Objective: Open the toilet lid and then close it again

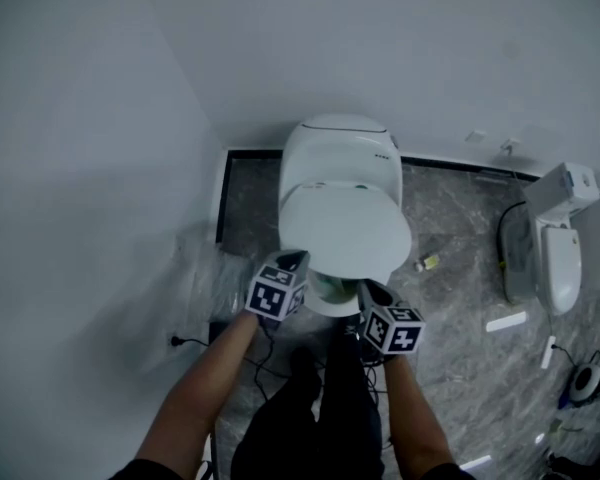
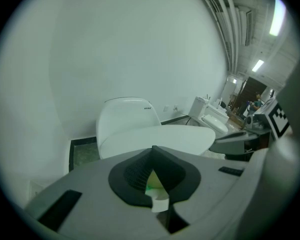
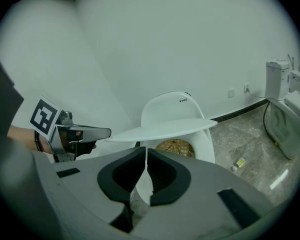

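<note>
White walls, grey marbled floor (image 1: 460, 258), more fixtures off to the right.

Head view: the toilet (image 1: 340, 153) backs onto the wall. The long axis of its lid (image 1: 345, 228) runs from the hinge toward me. Left gripper (image 1: 294, 260) and right gripper (image 1: 366, 290) both sit at the lid's near rim, the left slightly farther in.

Left gripper view: fingers pressed together, nothing pinched. The lid lies just ahead of the tips.

Right gripper view: fingers all but closed, a thin slit between them, empty. The lid hangs part-raised, roughly level, over the open bowl (image 3: 176, 146). The left tips seem to meet the rim, but I cannot confirm contact.

Dark marks on the toilet's back are too small to read; no brand legible. I judge the left gripper nearer for the next move.
</note>
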The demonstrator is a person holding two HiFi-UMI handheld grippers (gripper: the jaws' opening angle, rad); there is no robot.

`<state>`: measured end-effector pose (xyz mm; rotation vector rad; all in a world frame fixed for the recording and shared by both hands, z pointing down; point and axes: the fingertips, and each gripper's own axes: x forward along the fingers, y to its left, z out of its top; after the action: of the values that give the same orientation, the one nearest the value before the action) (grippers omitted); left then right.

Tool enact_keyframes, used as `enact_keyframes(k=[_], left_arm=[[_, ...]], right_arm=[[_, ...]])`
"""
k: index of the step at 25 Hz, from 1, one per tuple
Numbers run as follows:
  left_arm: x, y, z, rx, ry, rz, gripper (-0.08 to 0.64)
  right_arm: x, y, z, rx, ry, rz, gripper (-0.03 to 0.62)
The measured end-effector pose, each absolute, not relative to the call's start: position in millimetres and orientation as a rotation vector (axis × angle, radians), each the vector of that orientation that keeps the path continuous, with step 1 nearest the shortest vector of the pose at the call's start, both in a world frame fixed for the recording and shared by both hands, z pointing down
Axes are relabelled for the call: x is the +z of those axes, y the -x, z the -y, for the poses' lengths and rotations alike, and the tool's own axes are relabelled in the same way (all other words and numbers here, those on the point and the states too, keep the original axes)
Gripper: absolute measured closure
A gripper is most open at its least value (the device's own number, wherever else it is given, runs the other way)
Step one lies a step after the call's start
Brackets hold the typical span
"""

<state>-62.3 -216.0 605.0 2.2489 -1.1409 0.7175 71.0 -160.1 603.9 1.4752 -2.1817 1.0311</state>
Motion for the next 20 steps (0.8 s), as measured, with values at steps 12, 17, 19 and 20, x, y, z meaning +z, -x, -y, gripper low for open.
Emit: enact_keyframes(k=[12,17,19,20], left_arm=[[656,65,179,0.778,-2.220,1.107,0.552],[679,63,165,0.796,-2.194,1.101,0.552],[688,64,160,0.807,-2.181,1.110,0.552],[692,64,157,0.813,-2.173,1.113,0.552]], right_arm=[[625,-76,115,1.024,-1.488,2.135,0.577],[628,-84,113,1.026,-1.499,2.134,0.578],[632,-84,115,1.024,-1.491,2.130,0.578],[635,-84,115,1.024,-1.484,2.126,0.578]])
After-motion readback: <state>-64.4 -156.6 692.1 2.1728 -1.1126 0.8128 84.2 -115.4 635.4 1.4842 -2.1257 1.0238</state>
